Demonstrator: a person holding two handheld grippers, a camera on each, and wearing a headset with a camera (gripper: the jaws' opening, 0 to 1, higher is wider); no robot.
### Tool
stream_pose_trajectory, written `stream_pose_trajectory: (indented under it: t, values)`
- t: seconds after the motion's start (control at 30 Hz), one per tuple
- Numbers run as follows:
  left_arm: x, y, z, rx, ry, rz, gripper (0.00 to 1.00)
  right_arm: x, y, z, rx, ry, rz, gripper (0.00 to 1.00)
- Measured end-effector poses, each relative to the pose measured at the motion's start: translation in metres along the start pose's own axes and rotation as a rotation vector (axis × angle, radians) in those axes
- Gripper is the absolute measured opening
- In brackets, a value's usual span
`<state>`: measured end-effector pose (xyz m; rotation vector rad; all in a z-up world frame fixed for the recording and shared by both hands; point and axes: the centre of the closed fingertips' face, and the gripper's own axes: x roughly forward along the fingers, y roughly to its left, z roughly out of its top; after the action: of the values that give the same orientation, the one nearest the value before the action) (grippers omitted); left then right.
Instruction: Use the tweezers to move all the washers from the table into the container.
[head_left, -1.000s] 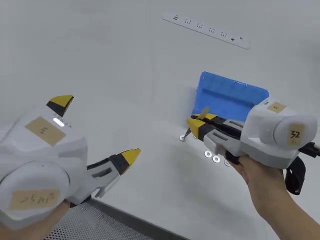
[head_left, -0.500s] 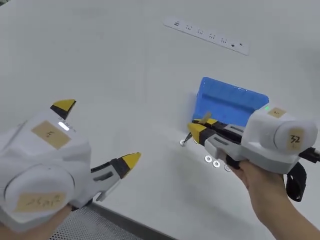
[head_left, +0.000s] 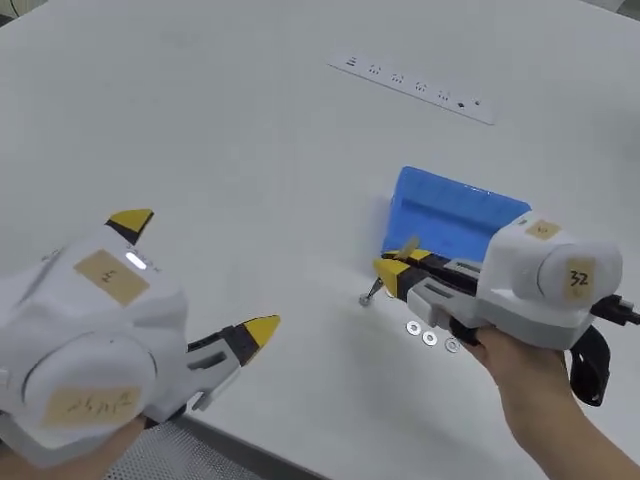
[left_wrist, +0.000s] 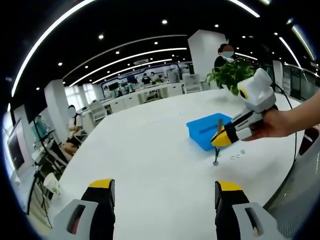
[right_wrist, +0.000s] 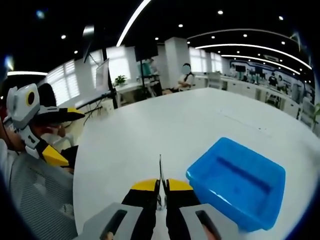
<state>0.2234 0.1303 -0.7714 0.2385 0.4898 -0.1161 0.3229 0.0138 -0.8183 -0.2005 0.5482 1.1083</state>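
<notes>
Holding nearly the same spot as a second earlier, the right hand-held gripper (head_left: 390, 268) stayed clamped on the tweezers (head_left: 372, 290) beside the blue container (head_left: 455, 210), the left hand-held gripper (head_left: 196, 274) hung wide open and empty, and three washers (head_left: 430, 338) lay uncollected on the surface (head_left: 250, 130).

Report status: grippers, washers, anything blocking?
Right gripper shut on tweezers, tips near table. Left gripper open, empty. Three washers on table beside blue container. Nothing blocking.

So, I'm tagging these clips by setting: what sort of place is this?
Likely an open-plan office or lab: a large white table, ceiling strip lights, a potted plant, people in the background.
</notes>
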Motion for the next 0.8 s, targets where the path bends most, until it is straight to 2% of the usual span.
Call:
stream_pose_trajectory:
  t: [0.17, 0.33, 0.6, 0.8]
  values:
    - [0.000, -0.003, 0.002, 0.000, -0.011, -0.014, 0.88, -0.006, 0.006, 0.004, -0.001, 0.000, 0.007, 0.01]
    - [0.000, -0.003, 0.002, -0.007, -0.012, -0.019, 0.88, -0.017, 0.009, 0.018, -0.001, -0.024, 0.007, 0.01]
    - [-0.002, -0.002, 0.005, -0.019, -0.026, -0.019, 0.91, -0.030, -0.001, 0.042, -0.035, -0.047, -0.019, 0.01]
    - [-0.002, -0.003, 0.006, -0.025, -0.028, -0.026, 0.94, -0.033, -0.008, 0.060, -0.078, -0.063, -0.040, 0.01]
